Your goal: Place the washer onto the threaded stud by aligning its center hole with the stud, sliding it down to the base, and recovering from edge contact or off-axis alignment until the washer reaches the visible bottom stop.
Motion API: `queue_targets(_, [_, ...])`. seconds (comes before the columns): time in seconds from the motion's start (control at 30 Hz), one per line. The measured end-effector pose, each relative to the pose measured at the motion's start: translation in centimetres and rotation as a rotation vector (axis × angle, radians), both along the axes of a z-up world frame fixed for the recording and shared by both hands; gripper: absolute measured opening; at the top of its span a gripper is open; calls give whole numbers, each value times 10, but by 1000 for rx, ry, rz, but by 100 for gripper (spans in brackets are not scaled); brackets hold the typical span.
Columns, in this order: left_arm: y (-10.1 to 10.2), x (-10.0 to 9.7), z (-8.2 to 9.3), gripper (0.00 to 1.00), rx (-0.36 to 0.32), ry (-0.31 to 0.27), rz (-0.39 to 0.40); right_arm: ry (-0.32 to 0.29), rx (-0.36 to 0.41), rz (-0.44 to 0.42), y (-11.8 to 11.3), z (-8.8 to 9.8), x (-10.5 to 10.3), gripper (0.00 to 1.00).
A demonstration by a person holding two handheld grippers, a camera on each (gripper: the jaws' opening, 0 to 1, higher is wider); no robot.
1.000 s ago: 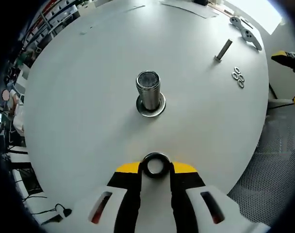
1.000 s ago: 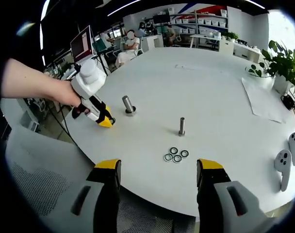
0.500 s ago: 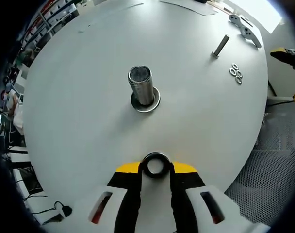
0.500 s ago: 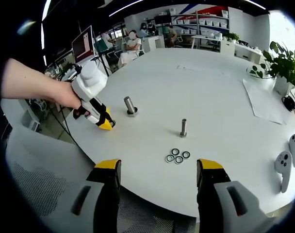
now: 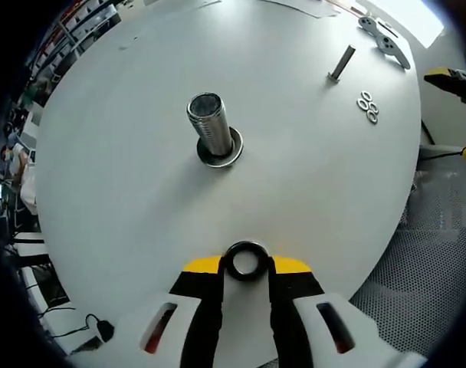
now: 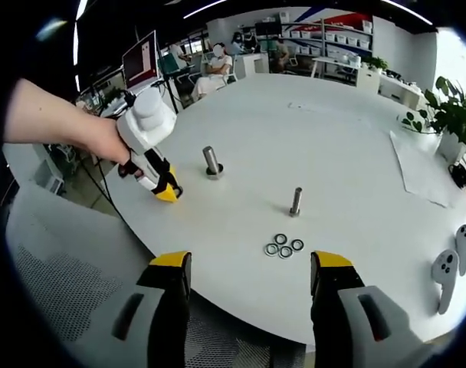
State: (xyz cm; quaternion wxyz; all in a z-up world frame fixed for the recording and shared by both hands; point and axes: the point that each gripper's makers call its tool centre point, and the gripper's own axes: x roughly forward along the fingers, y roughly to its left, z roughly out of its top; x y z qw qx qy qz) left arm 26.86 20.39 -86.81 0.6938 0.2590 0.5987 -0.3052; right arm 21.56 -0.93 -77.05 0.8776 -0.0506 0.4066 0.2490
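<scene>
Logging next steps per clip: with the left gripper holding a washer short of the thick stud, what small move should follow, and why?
Probably carry the left gripper forward and up over the thick threaded stud. Its fingers are shut on a washer that sits well short of the stud, over the table edge. The hole must sit above the stud's top before sliding down.

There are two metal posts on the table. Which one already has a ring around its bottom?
The fat threaded post, nearest the left tool, stands with a washer around its base. The thin post has none; loose washers lie beside it.
</scene>
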Motion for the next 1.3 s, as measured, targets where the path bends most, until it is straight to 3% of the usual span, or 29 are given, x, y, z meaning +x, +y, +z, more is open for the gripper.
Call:
queue_targets(0.37, [1,-6,1,21,-5,-5,-3,-8,-5,9,1,2,0,66])
queue_targets(0.47, [0,-4,1,21,-32,-32,78,-8,-4,8,1,2,0,66])
queue_targets(1.03, [-3,-8,2,27,-46,-51,26,-24,10,-5,0,7,2,66])
queue_targets(1.3, [-2,-6,2,21,-30,-38,29,-28,9,-7,0,8,4,65])
